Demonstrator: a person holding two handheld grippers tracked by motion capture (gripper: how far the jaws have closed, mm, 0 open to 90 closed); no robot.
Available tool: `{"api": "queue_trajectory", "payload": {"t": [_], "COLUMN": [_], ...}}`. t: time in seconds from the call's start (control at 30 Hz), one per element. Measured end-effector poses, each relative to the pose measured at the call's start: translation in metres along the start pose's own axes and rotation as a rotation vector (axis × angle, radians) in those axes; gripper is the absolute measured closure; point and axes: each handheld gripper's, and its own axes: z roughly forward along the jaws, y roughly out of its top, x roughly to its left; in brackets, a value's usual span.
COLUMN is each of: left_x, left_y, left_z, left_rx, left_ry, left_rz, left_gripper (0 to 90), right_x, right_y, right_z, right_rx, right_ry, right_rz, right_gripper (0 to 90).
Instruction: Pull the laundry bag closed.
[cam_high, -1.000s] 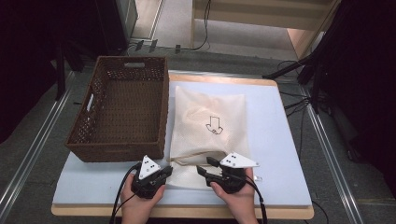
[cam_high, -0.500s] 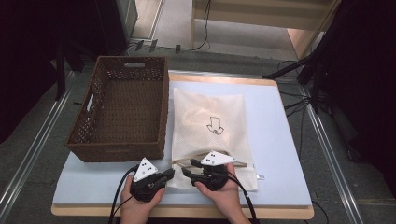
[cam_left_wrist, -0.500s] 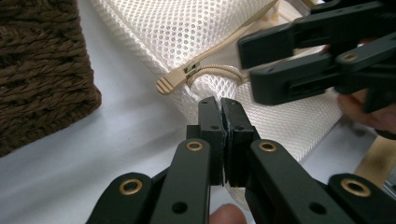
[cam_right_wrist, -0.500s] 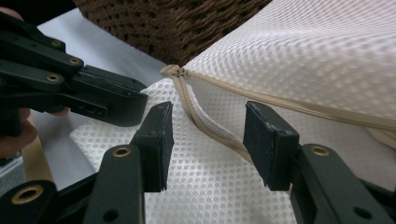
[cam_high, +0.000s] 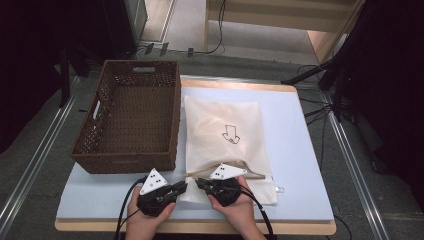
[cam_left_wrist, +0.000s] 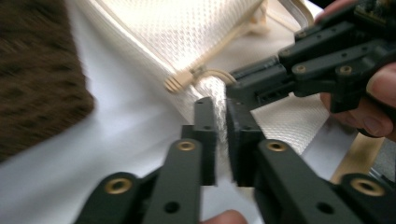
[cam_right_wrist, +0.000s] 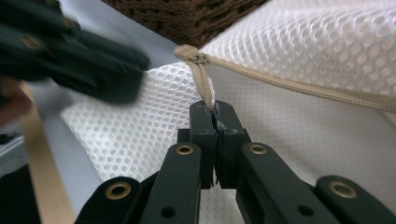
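A white mesh zip bag (cam_high: 225, 135) with a black arrow lies flat on the pale blue table top (cam_high: 295, 150). Both grippers meet at its near left corner. My left gripper (cam_high: 182, 186) (cam_left_wrist: 220, 116) has a fold of the mesh (cam_left_wrist: 219, 88) between its jaws; they have just been opening a little but still pinch the fabric. My right gripper (cam_high: 199, 183) (cam_right_wrist: 215, 112) has just closed and is shut on the beige zipper pull (cam_right_wrist: 204, 86), just below the slider (cam_right_wrist: 198, 58). The beige zipper (cam_right_wrist: 299, 86) runs off to the right.
A brown wicker basket (cam_high: 132, 115) stands empty at the left, close to the bag's left edge. The table's wooden front edge (cam_high: 300, 227) lies just behind the hands. Cables trail from both grippers toward the person.
The right hand has moved left and down to the bag's near left corner, and its jaws have closed on the zipper pull. The left hand has stayed put.
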Motion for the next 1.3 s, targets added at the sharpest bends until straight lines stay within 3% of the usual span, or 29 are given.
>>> {"api": "queue_trajectory", "payload": {"t": [0.03, 0.1, 0.17, 0.3, 0.4, 0.5, 0.57, 0.63, 0.7, 0.77, 0.87, 1.0, 1.07, 1.13, 1.3], "left_x": [0.006, 0.016, 0.019, 0.012, 0.008, 0.005, 0.001, -0.002, -0.006, -0.009, -0.012, -0.004, 0.002, 0.006, 0.012], "left_y": [0.002, 0.004, 0.004, 0.0, 0.001, 0.004, 0.009, 0.014, 0.02, 0.023, 0.023, 0.025, 0.024, 0.019, 0.012], "left_z": [-0.005, -0.013, -0.011, 0.013, 0.026, 0.03, 0.027, 0.026, 0.028, 0.03, 0.026, 0.012, 0.009, 0.011, 0.023], "left_rx": [-0.018, -0.033, 0.012, 0.104, 0.124, 0.093, 0.024, -0.005, -0.028, -0.046, -0.08, -0.087, -0.052, -0.007, 0.089], "left_ry": [-0.001, -0.005, 0.039, 0.095, 0.123, 0.142, 0.168, 0.165, 0.138, 0.078, 0.021, -0.011, -0.04, -0.077, -0.077], "left_rz": [-0.028, -0.071, -0.048, 0.013, 0.038, 0.045, 0.054, 0.069, 0.067, 0.042, 0.049, -0.018, -0.076, -0.108, -0.151], "left_gripper": [75.9, 86.4, 89.7, 89.7, 89.6, 89.6, 89.7, 89.7, 89.8, 89.7, 89.6, 81.4, 75.0, 66.3, 58.9], "right_x": [0.0, -0.001, -0.002, -0.001, -0.001, -0.001, -0.001, -0.001, -0.001, -0.001, -0.002, -0.002, -0.002, -0.002, -0.001], "right_y": [0.0, 0.0, 0.0, 0.001, 0.001, 0.001, 0.0, -0.001, -0.001, -0.002, -0.003, -0.003, -0.003, -0.003, -0.003], "right_z": [-0.001, -0.002, -0.003, -0.005, -0.007, -0.008, -0.008, -0.007, -0.006, -0.005, -0.004, -0.004, -0.004, -0.003, -0.002], "right_rx": [0.0, -0.004, -0.014, -0.03, -0.039, -0.044, -0.04, -0.034, -0.028, -0.025, -0.021, -0.023, -0.026, -0.026, -0.025], "right_ry": [-0.007, -0.011, -0.004, 0.009, 0.02, 0.024, 0.025, 0.025, 0.024, 0.023, 0.019, 0.018, 0.015, 0.012, 0.007], "right_rz": [0.002, 0.008, 0.012, 0.001, 0.006, 0.003, 0.003, 0.001, -0.001, -0.007, -0.006, -0.006, -0.009, -0.011, -0.017], "right_gripper": [89.2, 89.2, 89.2, 89.2, 89.1, 89.1, 89.1, 89.1, 89.0, 89.0, 89.0, 88.9, 88.8, 88.8, 88.7]}}
